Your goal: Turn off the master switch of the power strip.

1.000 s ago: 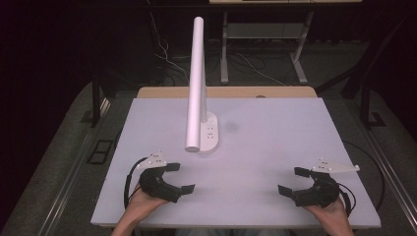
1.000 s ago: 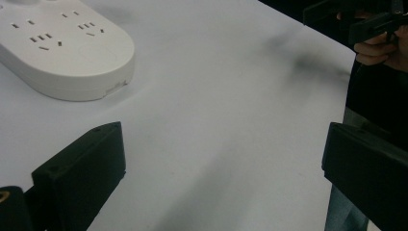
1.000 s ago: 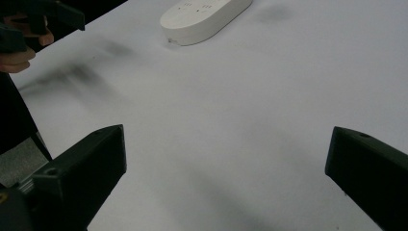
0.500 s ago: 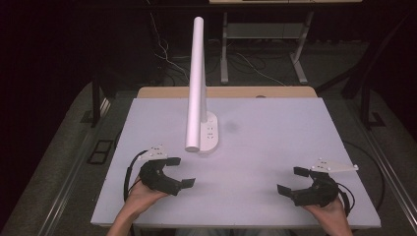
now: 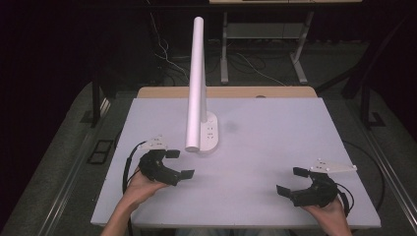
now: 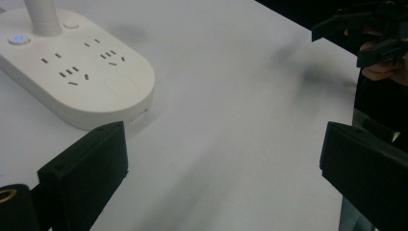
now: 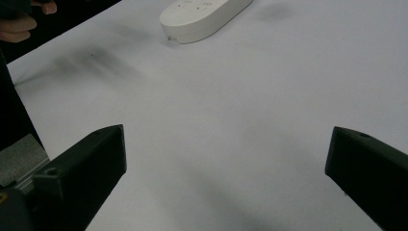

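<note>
Two claws, both spread wide and empty. Since a second ago the left claw (image 5: 178,164) has slid away from the near edge toward the one lamp base (image 5: 210,133), which stands left of the surface's (image 5: 275,128) middle; I judge a reach is starting. The right claw (image 5: 292,181) has stayed by the near right corner.

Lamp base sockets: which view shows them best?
Left gripper view: the lamp base is close, its sockets and blue-lit button sharp. High view shows them tiny, partly behind the lamp arm. Right gripper view catches only the base's near end.
</note>
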`<state>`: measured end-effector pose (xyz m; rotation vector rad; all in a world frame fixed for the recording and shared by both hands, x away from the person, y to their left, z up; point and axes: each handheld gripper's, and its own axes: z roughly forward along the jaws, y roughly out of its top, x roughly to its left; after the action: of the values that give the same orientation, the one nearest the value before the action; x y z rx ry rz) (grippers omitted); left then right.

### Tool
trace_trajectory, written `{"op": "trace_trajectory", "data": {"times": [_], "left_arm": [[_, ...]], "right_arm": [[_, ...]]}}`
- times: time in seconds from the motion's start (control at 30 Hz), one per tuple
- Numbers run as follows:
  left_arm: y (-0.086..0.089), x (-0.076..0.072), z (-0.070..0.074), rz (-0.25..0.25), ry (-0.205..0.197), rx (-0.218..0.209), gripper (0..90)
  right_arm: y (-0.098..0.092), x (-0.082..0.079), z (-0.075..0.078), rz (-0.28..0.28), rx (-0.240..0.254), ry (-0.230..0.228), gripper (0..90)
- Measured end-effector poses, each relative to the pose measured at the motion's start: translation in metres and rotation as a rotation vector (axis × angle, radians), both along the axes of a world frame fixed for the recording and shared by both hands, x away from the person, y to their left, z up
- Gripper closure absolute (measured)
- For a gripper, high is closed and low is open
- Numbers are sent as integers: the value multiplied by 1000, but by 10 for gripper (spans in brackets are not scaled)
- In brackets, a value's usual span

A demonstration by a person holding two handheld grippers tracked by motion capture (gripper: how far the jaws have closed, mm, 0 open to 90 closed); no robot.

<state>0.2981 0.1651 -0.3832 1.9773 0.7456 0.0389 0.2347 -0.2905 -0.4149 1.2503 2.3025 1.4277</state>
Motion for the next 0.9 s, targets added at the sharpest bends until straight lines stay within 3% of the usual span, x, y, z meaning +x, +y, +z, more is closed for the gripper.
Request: {"op": "trace_trajectory", "data": {"times": [0.47, 0.9], "left_arm": [[-2, 16, 16, 0, -16, 25, 26], [-5, 35, 23, -2, -3, 59, 27]], "right_arm": [[-1, 0, 0, -9, 1, -10, 0], [-3, -1, 0, -17, -2, -10, 0]]}}
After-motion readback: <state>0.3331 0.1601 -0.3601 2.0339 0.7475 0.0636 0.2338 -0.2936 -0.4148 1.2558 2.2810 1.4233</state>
